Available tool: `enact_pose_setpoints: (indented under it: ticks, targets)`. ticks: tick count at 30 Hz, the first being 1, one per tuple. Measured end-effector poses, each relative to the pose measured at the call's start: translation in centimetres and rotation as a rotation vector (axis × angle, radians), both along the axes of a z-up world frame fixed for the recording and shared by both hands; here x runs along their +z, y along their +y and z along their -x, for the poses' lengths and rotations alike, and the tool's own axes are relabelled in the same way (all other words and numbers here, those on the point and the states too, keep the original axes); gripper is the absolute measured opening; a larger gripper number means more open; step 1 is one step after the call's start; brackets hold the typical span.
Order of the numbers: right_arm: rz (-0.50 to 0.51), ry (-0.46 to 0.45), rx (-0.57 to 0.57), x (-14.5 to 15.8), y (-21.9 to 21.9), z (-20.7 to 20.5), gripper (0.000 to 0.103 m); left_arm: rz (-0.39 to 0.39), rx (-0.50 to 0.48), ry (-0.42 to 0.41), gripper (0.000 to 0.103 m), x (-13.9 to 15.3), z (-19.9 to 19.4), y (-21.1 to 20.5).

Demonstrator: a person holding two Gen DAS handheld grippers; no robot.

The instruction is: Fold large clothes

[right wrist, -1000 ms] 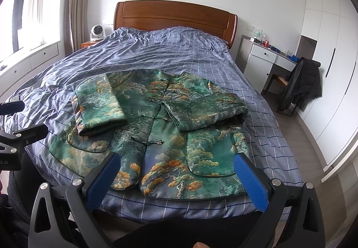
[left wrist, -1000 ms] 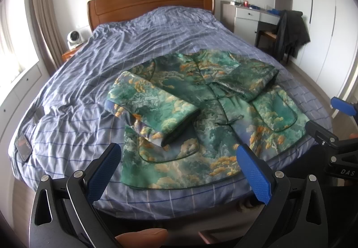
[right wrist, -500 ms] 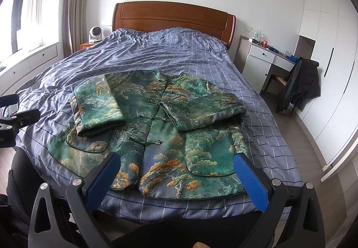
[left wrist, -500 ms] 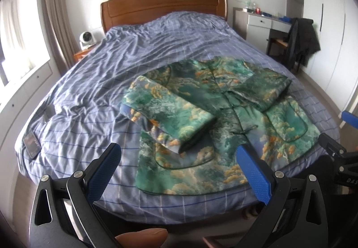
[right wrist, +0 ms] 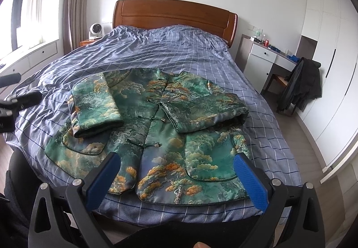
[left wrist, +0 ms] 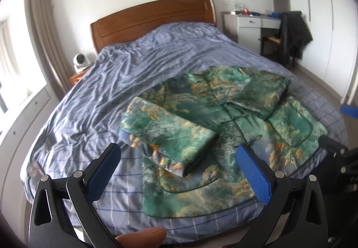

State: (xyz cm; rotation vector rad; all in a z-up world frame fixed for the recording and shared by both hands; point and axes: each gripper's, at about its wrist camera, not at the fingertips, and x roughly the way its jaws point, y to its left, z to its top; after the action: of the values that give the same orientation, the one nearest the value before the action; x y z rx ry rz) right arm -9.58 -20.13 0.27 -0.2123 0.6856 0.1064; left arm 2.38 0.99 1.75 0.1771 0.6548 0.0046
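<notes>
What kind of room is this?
A bedroom, most likely: a big bed with a wooden headboard, a wardrobe, and a green jacket spread out on the bed for folding.

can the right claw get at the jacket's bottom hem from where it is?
Probably yes. The right claw is open and empty, aimed at the jacket, whose bottom hem lies flat near the bed edge right in front of it. Nothing sits between them; the folded sleeves lie farther up.
</notes>
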Motion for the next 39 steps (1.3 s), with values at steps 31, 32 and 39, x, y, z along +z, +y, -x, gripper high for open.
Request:
enact_pose_setpoints:
  ticks: [31, 32, 39]
  targets:
    - [0.038, 0.077, -0.122, -0.9, -1.9, -3.7, 0.103, 0.103, 0.017, 0.173, 0.103, -3.1, -2.6, -1.0]
    - [0.038, 0.076, -0.122, -0.9, -1.9, -3.7, 0.103, 0.106, 0.018, 0.175, 0.103, -3.1, -2.6, -1.0]
    - [0.009, 0.067, -0.105, -0.7, -1.9, -3.6, 0.103, 0.106, 0.04, 0.154, 0.103, -2.8, -2.7, -0.5]
